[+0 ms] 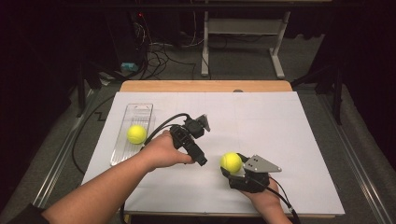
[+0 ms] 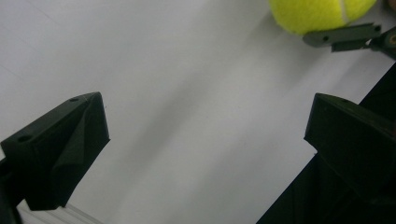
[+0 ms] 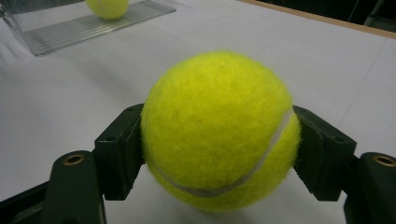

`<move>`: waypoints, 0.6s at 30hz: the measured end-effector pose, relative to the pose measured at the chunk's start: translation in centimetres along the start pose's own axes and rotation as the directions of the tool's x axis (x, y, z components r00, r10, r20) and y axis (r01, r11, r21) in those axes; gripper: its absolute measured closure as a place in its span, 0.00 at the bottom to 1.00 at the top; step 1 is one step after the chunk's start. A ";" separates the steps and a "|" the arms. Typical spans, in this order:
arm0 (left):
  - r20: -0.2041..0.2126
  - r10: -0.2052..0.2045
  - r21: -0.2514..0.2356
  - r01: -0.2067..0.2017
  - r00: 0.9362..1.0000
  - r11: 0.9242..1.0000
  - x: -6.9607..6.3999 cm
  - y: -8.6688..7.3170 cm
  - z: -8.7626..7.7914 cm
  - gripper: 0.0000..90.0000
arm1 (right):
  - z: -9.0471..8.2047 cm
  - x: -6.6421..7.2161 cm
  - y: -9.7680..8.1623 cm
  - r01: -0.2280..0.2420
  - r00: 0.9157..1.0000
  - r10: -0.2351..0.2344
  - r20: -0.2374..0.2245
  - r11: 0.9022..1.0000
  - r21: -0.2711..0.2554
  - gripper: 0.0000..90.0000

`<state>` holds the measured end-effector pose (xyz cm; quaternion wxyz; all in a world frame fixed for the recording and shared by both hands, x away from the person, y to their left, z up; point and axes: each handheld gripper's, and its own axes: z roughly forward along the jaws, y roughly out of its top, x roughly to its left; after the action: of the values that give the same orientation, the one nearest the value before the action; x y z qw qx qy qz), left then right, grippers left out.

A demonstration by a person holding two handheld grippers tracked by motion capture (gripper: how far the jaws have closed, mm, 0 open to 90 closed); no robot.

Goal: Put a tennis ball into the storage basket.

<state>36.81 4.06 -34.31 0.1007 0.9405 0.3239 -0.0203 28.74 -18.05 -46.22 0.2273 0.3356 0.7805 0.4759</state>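
Our right hand-held gripper has its two black jaws pressed against the sides of a tennis ball; the felt bulges past both pads, so we read this as a firm grip. In the high view the same ball sits at the tip of that right hand-held gripper, near the front edge of the counter and well apart from the clear tray on the far left. Whether the ball rests on the white surface or hangs just above it we cannot tell.

Our left hand-held gripper hovers between the tray and the held ball, its jaws spread wide with nothing but bare counter between them, as the left gripper view makes plain. At the top of that view we see part of the gripped ball and one jaw of the other gripper.

A second tennis ball already lies in the tray, on its ribbed floor, toward the middle.

We judge the step in hand to be the carry: one ball is stowed, the other has been picked and is due to join it. The next move calls for us to lift the ball clear of the counter, bring it left across the table past the idle left hand, and lower it onto a free stretch of the tray beside the first ball before easing the jaws apart. The tray is narrow and the ball rolls readily, so the release should come low.
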 end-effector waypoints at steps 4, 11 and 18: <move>0.003 0.003 0.003 -0.003 1.000 1.000 -0.3 0.3 0.1 0.00 | 0.4 0.7 0.1 0.006 1.000 -0.006 -0.018 1.000 -0.001 0.30; 0.021 0.022 -0.002 -0.022 1.000 1.000 -1.1 1.0 0.5 0.00 | 1.0 1.9 0.4 0.039 0.998 -0.039 -0.055 0.999 -0.003 0.31; 0.048 0.035 0.006 -0.036 0.998 0.999 -2.1 1.8 0.9 0.00 | 1.0 2.8 0.8 0.024 0.996 -0.025 -0.083 1.000 -0.011 0.31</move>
<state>36.29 1.18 -34.69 0.1056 0.9457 0.3045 -0.0422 27.81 -15.16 -46.08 0.2024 0.3047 0.7909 0.4906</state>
